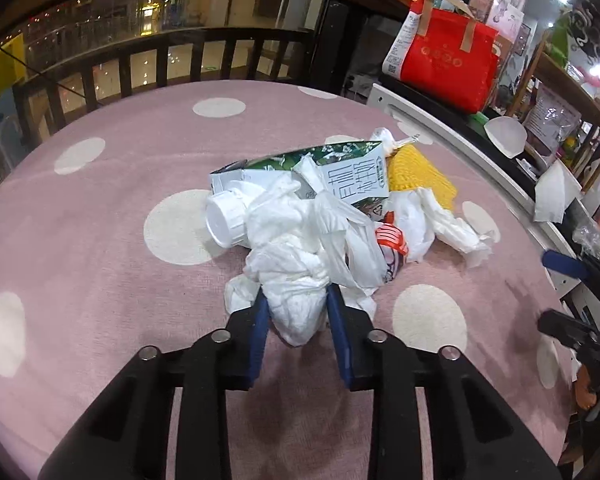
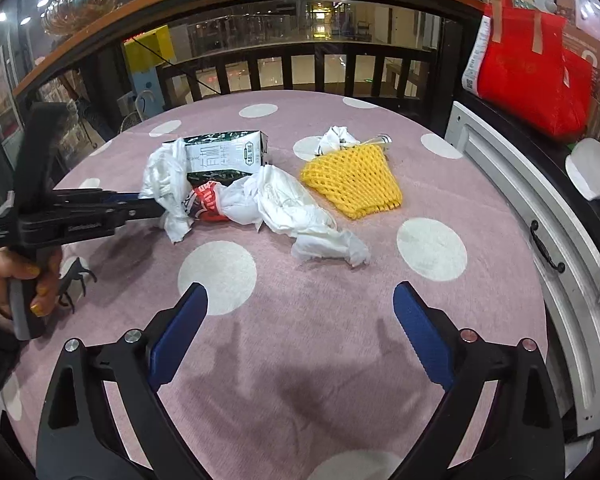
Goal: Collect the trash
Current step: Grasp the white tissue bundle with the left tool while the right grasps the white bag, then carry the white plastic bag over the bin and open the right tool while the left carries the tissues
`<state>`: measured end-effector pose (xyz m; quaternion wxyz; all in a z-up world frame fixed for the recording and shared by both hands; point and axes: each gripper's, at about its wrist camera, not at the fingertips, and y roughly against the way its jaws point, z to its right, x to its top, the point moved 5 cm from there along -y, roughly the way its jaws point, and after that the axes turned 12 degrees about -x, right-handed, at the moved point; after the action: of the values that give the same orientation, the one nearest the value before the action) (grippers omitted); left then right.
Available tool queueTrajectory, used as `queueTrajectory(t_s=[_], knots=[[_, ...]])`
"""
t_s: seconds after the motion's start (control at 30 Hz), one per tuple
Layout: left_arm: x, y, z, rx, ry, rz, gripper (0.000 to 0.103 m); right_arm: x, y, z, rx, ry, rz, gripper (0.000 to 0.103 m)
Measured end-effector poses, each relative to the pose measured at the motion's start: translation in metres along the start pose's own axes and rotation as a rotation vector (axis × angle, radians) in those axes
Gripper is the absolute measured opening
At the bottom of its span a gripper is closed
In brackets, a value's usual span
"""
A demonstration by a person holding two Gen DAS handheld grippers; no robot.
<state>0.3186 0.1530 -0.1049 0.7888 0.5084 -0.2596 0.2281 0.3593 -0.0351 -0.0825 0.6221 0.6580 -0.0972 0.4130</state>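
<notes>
A pile of trash lies on the pink dotted tablecloth [image 1: 80, 240]. My left gripper [image 1: 296, 304] is shut on a crumpled white tissue [image 1: 296, 280] at the near end of the pile. Behind it lie a green-and-white milk carton [image 1: 340, 172] with a white cap [image 1: 224, 220], a white plastic bag [image 1: 360, 248], a red-printed wrapper [image 1: 392, 240] and a yellow foam fruit net [image 1: 416, 172]. In the right wrist view my right gripper [image 2: 300, 304] is open and empty, above bare cloth short of a white tissue [image 2: 324, 236]. The carton [image 2: 224, 156], net [image 2: 356, 180] and left gripper [image 2: 156, 208] show there too.
A red tote bag [image 1: 448, 64] stands on a dark shelf at the right, past a white cabinet edge [image 2: 512, 200]. A dark wooden railing [image 1: 180, 60] runs behind the table. A small black horse figure [image 2: 74, 276] stands by the left hand.
</notes>
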Motion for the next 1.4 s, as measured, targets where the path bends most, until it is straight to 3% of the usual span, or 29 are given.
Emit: queueTrajectory(t_s=[0.3, 0.37, 0.43, 0.53, 0.87, 1.4], knots=[[-0.020, 0.050, 0.003, 0.023, 0.000, 0.064, 0.024, 0.027, -0.055, -0.017, -0.084, 0.148, -0.026, 0.076], [-0.025, 0.058, 0.004, 0.027, 0.009, 0.079, 0.024, 0.031, -0.067, -0.017, -0.108, 0.168, -0.039, 0.063], [-0.027, 0.064, 0.004, 0.039, 0.012, 0.093, 0.024, 0.031, -0.074, -0.016, -0.120, 0.174, -0.058, 0.031], [-0.030, 0.073, 0.007, 0.046, 0.015, 0.118, 0.024, 0.029, -0.070, -0.012, -0.108, 0.146, -0.055, 0.014], [-0.042, 0.083, 0.022, 0.000, 0.038, 0.140, 0.024, 0.005, -0.003, -0.004, -0.039, 0.048, -0.001, 0.010], [-0.064, 0.095, 0.094, -0.087, -0.024, 0.151, 0.024, -0.066, 0.094, 0.033, -0.021, -0.108, 0.067, 0.010]])
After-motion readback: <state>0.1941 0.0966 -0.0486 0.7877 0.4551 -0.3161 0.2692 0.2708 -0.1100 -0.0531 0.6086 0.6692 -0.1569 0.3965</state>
